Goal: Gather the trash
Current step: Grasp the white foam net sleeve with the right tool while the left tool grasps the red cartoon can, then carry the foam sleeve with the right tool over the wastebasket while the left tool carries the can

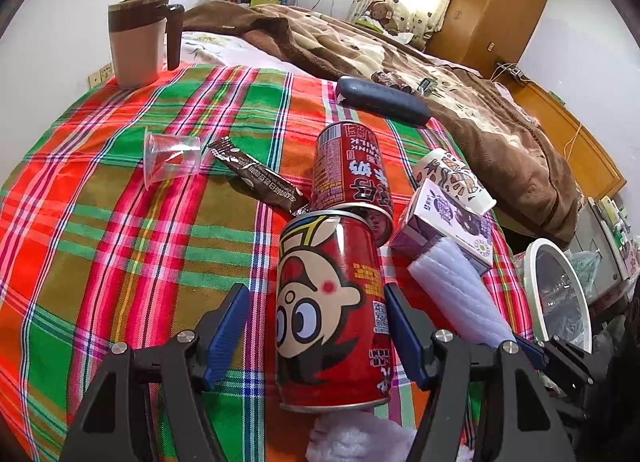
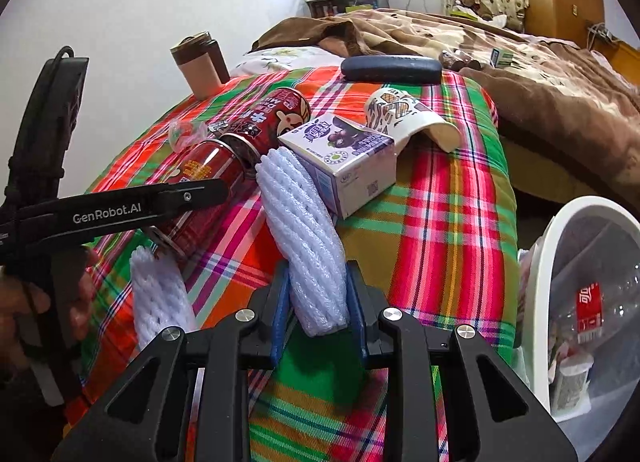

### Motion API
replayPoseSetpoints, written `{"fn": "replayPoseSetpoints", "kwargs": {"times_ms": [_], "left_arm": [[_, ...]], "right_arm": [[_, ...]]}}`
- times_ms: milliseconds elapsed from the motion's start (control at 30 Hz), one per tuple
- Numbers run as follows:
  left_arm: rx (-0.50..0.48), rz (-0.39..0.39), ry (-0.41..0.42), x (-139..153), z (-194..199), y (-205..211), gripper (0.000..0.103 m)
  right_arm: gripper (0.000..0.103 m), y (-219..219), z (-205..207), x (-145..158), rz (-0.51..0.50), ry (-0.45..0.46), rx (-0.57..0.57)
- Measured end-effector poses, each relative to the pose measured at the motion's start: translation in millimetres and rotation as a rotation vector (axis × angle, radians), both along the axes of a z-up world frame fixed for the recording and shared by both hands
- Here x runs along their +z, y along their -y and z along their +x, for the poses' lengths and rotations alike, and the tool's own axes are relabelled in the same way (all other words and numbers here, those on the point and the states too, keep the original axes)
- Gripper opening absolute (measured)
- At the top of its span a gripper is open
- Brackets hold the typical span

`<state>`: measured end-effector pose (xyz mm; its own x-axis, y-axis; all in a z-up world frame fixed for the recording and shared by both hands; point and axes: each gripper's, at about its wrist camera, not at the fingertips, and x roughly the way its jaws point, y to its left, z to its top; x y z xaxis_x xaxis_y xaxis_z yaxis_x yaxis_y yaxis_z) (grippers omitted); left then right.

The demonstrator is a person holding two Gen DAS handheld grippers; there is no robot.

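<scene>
White foam net sleeve [image 2: 308, 246], nearest the lens on the plaid cloth [image 2: 448, 222], pinched at its near end by the right gripper [image 2: 318, 302]; light, soft, crushable. Left gripper [image 1: 316, 326] gapes astride a red can [image 1: 332, 314], untouched: rigid, smooth, best taken mid-body

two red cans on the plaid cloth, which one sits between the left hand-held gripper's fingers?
The near red can, cartoon face up, lying between the left hand-held gripper fingers, which are not pressing it. The far red can lies beyond, butted against the near one's end.
</scene>
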<state>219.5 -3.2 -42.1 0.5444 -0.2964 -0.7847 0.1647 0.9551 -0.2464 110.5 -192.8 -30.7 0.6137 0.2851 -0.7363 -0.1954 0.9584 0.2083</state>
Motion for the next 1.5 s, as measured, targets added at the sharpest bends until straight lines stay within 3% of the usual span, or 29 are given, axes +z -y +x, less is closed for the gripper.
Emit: {"fn": "replayPoseSetpoints", "kwargs": {"times_ms": [67,167,500,1000,1500], "left_arm": [[-0.001,0.011,0.006,0,1,3,0.066],[-0.010,0.005,0.006,-1,2,4,0.052],[-0.006,0.017,0.017,1,-6,3,0.052],[0.013,0.012,0.081,25,-29,-3,0.052],[-0.061,0.008,0.143,54,-60,31,0.052]], "right_arm": [[0.027,0,1,0,0.004,0.001,-0.005],[0.027,1,1,0,0.006,0.001,-0.004],[0.027,3,1,-1,0.014,0.005,-0.003],[0.027,9,-7,5,0.038,0.033,-0.008],[0.027,35,-25,20,0.064,0.091,-0.080]]}}
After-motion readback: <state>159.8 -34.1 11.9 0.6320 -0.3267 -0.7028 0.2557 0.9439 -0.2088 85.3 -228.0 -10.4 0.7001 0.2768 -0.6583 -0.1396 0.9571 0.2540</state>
